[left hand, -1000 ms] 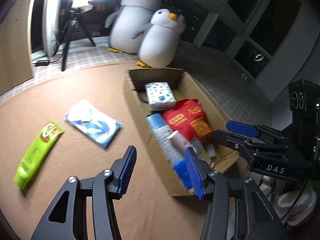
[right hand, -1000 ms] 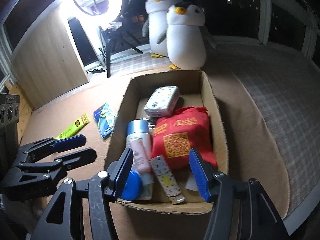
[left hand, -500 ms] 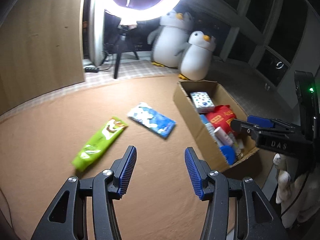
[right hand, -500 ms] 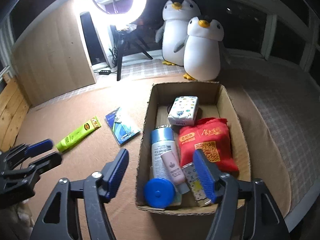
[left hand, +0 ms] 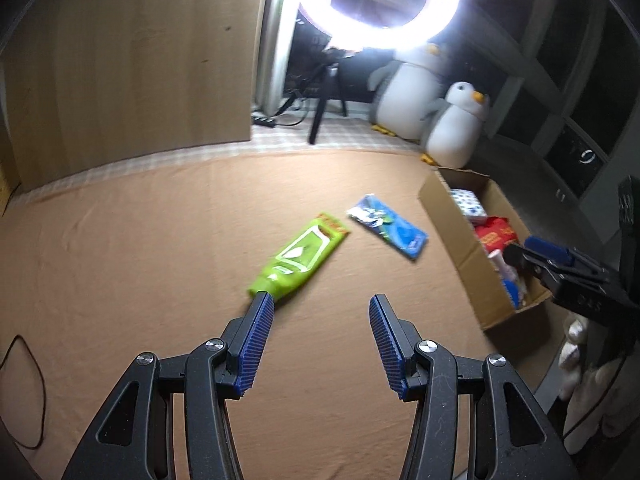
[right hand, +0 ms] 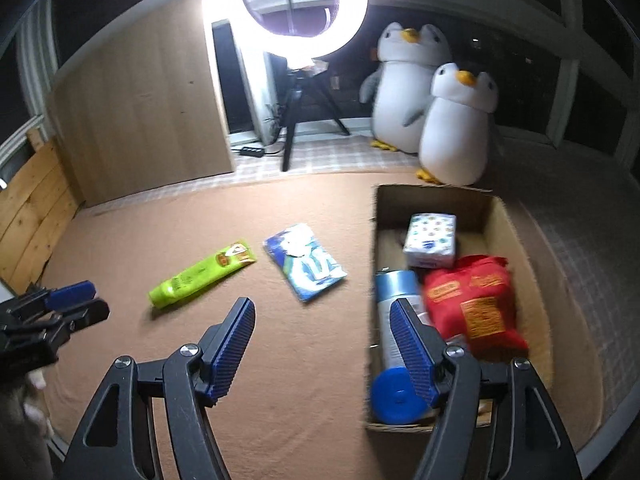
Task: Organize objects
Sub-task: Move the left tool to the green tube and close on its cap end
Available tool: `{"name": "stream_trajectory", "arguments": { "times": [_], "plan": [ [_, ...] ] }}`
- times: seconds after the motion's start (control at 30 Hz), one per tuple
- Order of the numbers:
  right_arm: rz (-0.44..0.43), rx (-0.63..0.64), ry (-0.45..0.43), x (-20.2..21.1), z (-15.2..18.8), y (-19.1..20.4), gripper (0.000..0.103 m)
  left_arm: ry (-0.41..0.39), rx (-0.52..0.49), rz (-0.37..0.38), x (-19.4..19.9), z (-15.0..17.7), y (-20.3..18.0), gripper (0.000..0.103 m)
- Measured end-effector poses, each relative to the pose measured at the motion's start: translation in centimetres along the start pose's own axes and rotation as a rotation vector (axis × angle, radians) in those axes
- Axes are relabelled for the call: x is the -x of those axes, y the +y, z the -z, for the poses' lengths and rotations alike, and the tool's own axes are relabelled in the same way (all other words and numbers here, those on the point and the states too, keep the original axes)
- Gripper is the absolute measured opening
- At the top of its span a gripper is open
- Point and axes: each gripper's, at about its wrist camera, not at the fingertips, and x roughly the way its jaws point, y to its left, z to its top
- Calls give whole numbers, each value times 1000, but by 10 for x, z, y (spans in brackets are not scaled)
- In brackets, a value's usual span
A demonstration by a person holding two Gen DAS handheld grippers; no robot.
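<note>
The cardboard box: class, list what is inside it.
Inside the cardboard box: a patterned tissue pack, a red bag and a blue-capped spray can. The right tongs cover whatever lies in the near corner.

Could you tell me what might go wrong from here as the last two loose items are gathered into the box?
1. The green tube lies flat on the soft brown cloth; the open left gripper could pinch fabric or skid off it.
2. The cardboard box already looks crowded by the spray can, red pouch and tissue pack, so the blue packet may perch on top.
3. The right gripper, open, hovers near the box wall and might nudge it.
</note>
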Motion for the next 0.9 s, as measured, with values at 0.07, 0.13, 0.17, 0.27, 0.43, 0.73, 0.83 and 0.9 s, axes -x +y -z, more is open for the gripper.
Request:
{"name": "stream_trajectory", "arguments": {
  "times": [0.07,0.13,0.17,0.27,0.43,0.73,0.83,0.9],
  "plan": [
    [-28,-21,27,-6,3,3,66,11,8,0,-2,0,11,54],
    [-56,-28,76,-16,7,7,66,21,9,2,-7,-3,18,54],
    [-67,-26,101,-20,9,10,66,27,10,8,-10,-5,21,54],
    [-73,-19,153,-28,16,17,66,44,16,26,-25,-14,29,54],
    [-75,-102,173,-29,24,10,66,88,43,78,-60,-33,38,54],
    [-72,-203,200,-29,38,-8,66,180,33,86,-125,-49,41,51],
    [-72,-215,205,-29,42,-12,66,203,44,83,-139,-48,45,45],
    [-74,-216,209,-28,43,-13,66,213,45,74,-145,-47,46,41]
  ]
}}
